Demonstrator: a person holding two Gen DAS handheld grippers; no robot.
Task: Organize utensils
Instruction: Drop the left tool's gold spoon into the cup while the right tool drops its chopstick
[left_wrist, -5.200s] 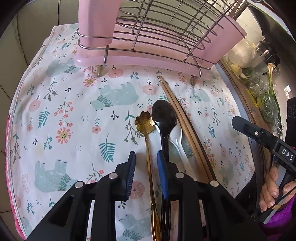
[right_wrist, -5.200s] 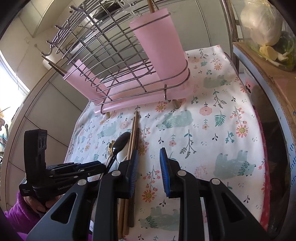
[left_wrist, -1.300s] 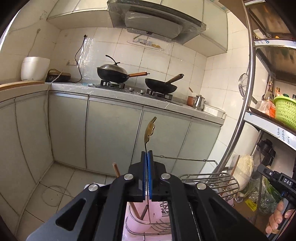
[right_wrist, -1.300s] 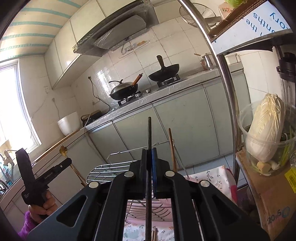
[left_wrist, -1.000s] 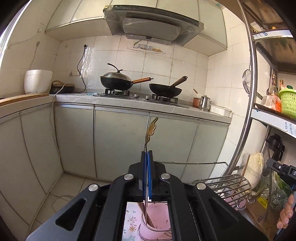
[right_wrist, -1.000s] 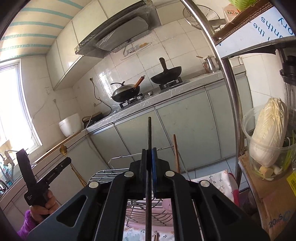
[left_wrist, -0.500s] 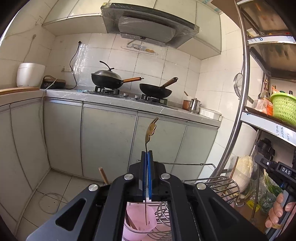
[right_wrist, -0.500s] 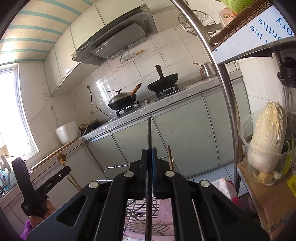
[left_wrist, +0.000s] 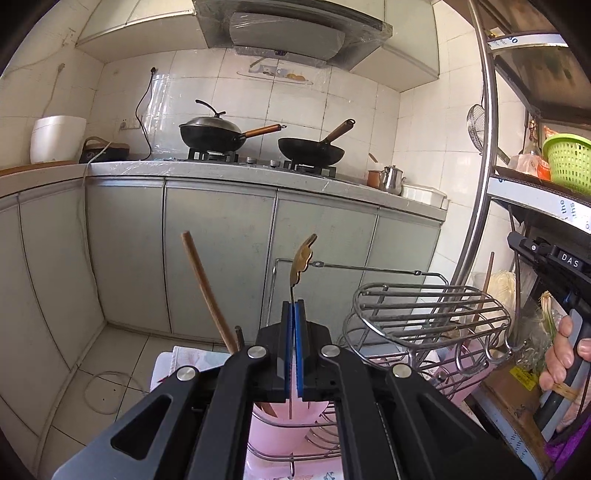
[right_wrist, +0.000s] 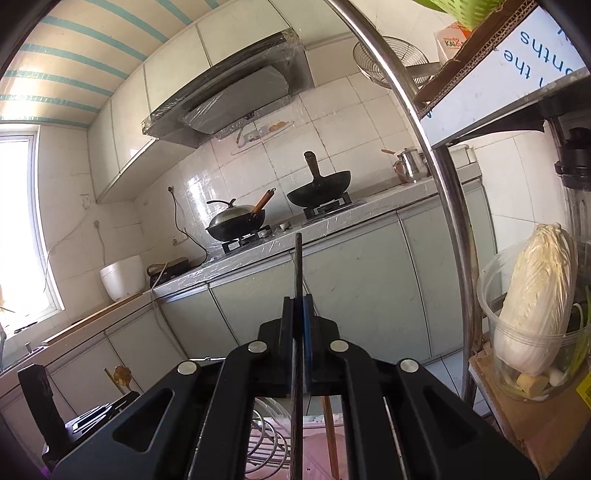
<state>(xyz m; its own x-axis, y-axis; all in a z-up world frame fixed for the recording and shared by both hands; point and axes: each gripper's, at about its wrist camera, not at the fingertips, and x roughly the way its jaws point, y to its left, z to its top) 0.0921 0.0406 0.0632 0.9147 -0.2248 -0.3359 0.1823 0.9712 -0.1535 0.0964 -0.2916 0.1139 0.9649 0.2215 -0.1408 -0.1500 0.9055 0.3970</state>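
Note:
My left gripper (left_wrist: 293, 308) is shut on a gold flower-shaped spoon (left_wrist: 302, 260), held upright above a pink cup (left_wrist: 284, 421) of the wire rack (left_wrist: 424, 310). A wooden chopstick (left_wrist: 207, 291) stands in that cup. My right gripper (right_wrist: 298, 306) is shut on a dark chopstick (right_wrist: 297, 266), held upright over the rack (right_wrist: 266, 446). A wooden chopstick (right_wrist: 330, 432) stands below it. The left gripper (right_wrist: 55, 417) with the gold spoon (right_wrist: 121, 374) shows at lower left in the right wrist view. The right gripper (left_wrist: 550, 266) shows at the right edge of the left wrist view.
A metal shelf post (left_wrist: 480, 147) and shelves stand at right, with a cabbage in a plastic tub (right_wrist: 535, 314). Kitchen counter with two woks (left_wrist: 258, 142) lies behind. The floral cloth (left_wrist: 184, 360) lies under the rack.
Both grippers picked utensils off the cloth and raised them upright. In the last second the left gripper sank slightly over the pink cup; the right tilted up a little.

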